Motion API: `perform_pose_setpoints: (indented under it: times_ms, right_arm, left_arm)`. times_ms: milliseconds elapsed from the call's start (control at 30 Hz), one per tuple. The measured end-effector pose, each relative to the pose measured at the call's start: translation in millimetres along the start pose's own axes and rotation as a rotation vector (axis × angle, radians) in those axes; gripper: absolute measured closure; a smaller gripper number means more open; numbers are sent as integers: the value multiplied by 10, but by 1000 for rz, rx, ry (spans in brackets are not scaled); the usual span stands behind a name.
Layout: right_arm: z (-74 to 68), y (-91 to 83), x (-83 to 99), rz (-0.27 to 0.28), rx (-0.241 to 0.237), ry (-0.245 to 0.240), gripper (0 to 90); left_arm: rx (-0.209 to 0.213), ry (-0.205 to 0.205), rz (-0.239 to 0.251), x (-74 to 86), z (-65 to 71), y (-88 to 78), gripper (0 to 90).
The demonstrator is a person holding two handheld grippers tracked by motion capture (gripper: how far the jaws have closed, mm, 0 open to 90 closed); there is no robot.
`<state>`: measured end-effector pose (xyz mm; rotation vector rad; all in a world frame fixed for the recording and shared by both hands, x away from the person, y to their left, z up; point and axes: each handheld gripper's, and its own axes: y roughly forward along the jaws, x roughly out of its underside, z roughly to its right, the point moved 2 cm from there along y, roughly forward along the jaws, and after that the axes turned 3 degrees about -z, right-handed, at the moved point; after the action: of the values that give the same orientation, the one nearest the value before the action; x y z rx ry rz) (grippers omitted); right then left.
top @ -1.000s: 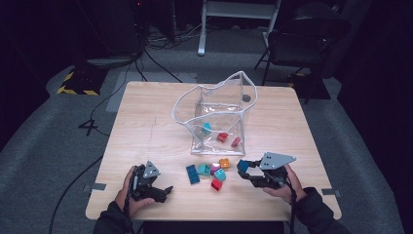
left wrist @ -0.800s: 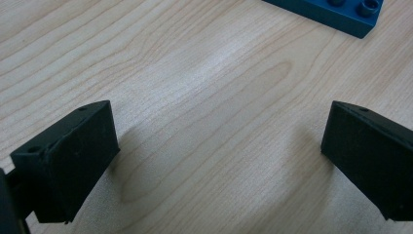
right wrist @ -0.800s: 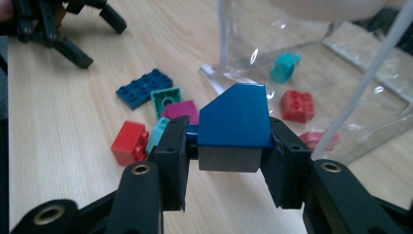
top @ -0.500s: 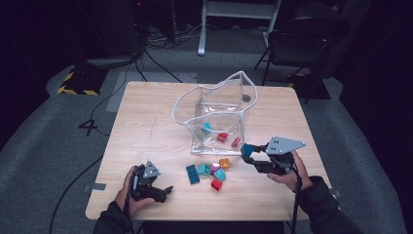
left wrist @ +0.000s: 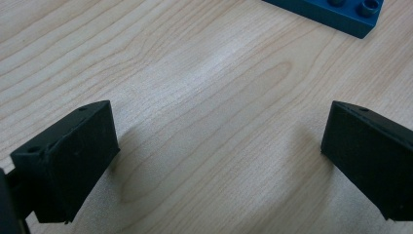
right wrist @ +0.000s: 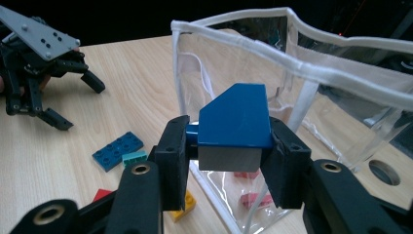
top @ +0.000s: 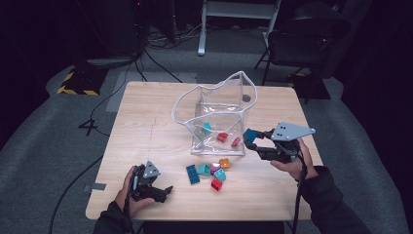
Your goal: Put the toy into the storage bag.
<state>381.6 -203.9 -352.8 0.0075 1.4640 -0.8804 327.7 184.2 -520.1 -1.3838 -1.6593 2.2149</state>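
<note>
Wooden table (top: 146,122), mid: clear bag (top: 219,122) holding teal and red bricks. Right gripper (top: 254,140) clamping blue brick (right wrist: 236,117); left gripper (top: 163,192) agape, empty.

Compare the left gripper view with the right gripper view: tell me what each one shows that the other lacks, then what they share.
Left gripper view alone: the left gripper, jaws wide apart with bare wood between them, nothing held.

Right gripper view alone: the right gripper shut on a blue sloped block, raised beside the clear bag with red blocks inside, plus a yellow block on the table.

Both: the wooden table and the flat dark blue plate.
</note>
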Motion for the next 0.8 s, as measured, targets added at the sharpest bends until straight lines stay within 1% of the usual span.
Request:
perform_pose_setpoints:
  times_ms: [300, 433, 567, 800]
  right_arm:
    - [55, -39, -166, 16, 14, 1, 573]
    - [72, -44, -245, 21, 21, -10, 573]
    - [119, -36, -334, 26, 29, -4, 573]
    - [207, -29, -462, 40, 57, 0, 573]
  left_arm:
    - [0, 1, 1, 0, -1, 1, 2]
    - [-1, 0, 0, 0, 0, 0, 2]
    - [-2, 4, 0, -1, -3, 0, 2]
    - [0, 2, 1, 0, -1, 0, 2]
